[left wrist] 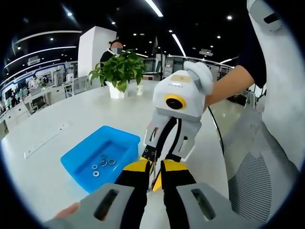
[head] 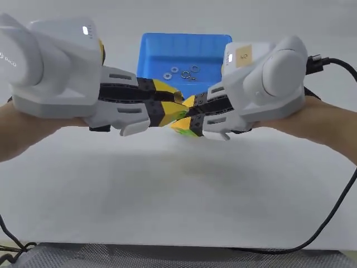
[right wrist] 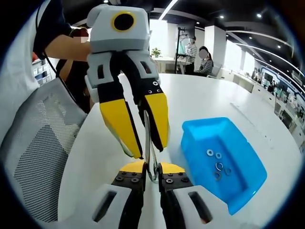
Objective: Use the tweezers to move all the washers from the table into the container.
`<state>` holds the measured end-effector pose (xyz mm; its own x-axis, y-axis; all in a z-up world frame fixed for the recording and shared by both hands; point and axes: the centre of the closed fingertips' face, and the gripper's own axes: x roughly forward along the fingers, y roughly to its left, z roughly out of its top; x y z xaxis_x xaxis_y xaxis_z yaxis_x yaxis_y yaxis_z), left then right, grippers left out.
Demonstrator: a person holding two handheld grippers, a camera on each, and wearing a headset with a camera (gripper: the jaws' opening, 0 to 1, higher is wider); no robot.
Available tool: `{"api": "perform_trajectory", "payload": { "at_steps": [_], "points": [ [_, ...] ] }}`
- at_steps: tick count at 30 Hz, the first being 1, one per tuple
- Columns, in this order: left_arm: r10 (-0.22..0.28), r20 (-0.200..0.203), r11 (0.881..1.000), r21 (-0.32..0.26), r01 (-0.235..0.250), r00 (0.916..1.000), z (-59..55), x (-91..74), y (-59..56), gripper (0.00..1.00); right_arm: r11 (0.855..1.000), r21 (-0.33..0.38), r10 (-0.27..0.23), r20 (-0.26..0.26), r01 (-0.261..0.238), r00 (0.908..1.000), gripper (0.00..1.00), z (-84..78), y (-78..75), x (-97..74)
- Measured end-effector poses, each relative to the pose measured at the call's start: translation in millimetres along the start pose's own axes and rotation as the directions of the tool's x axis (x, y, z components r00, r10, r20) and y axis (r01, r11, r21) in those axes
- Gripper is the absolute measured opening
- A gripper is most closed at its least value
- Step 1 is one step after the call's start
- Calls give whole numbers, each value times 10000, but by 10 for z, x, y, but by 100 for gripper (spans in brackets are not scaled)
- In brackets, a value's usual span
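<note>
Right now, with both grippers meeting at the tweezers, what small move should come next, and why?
Probably close the left gripper on the tweezers: its jaws straddle them loosely, while the right gripper clamps their end. The washers lie in the container.

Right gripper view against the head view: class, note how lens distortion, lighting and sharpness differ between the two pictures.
Right gripper view: fisheye, so the table bows and the blue container looks skewed; a ceiling strip light glares; the washers stay sharp. Head view: little bending, flat even light, only a faint soft shadow mid-table, white surfaces nearly washed out.
</note>
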<state>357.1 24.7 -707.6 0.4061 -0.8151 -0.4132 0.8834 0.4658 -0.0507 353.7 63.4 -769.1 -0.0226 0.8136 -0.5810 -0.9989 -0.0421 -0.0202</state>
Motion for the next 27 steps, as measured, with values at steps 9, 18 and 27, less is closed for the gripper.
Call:
{"api": "perform_trajectory", "payload": {
  "at_steps": [9,18,27],
  "points": [
    [92,39,9999,52,-93,9999,35,-16,12,14,10000,24,-53,80,53,10000,11,33,-1,-29],
    [272,-42,9996,-97,-272,9996,5,-135,11,17,9997,184,-160,113,157,9998,11,83,-24,-101],
    [569,90,9977,-374,-565,9983,48,-291,-15,26,9994,76,-353,192,352,9992,11,206,-73,-242]
  ]
}}
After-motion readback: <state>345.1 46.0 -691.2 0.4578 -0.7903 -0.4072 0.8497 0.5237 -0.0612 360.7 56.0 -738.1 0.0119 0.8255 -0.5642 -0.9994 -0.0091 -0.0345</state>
